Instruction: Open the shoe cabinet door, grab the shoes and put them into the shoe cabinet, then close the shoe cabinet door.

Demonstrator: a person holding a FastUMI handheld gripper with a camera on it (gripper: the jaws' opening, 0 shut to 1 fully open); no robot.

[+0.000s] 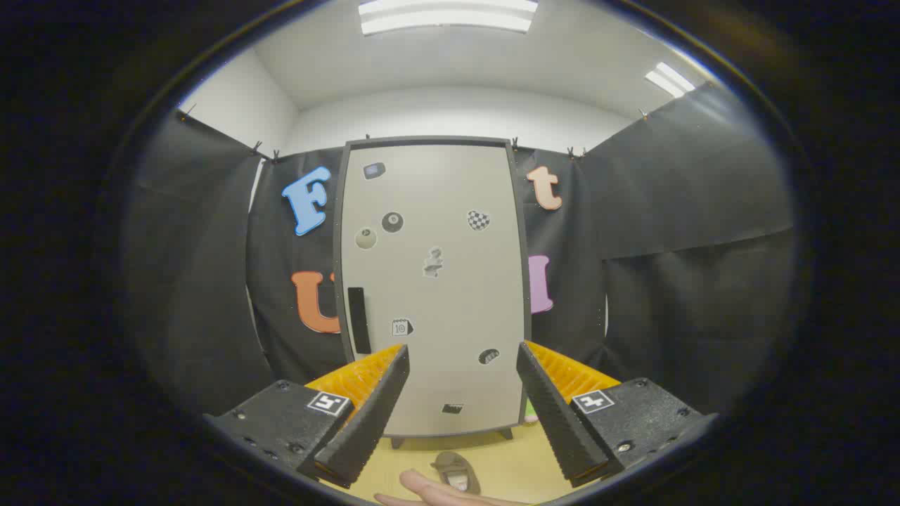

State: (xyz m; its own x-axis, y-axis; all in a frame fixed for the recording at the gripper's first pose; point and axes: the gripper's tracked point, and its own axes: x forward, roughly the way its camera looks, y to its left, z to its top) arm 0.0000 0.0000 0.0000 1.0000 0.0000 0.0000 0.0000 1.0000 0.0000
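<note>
Gripper view looks straight at the shoe cabinet (450, 281), a tall pale cabinet with a dark frame that stands on short legs on the yellowish floor (513, 457). Its door (457, 295) is closed, flush within the frame. A dark vertical handle (358, 320) sits on the door near its left side, a little below mid-height. Several small stickers (392, 222) are scattered over the door face, among them a round dark one, a checkered one and a few near the bottom.

The tongs (463, 407) are held in front of the cabinet with their two fingers spread wide apart and nothing between them; the lower part of the door and the cabinet's foot show through the gap. The fingers do not touch the cabinet.

On the floor in front of the cabinet, nearer than its legs and between the two fingers, lies a shoe (457, 472), dark with a lighter inside, its shape hard to make out. A person's hand (429, 492) reaches in just beside the shoe, at its left, palm low over the floor.

Black cloth (668, 281) hangs on both sides of the cabinet and behind it, clipped along its top. Above the cabinet, white walls rise to a ceiling with light panels (446, 15).
</note>
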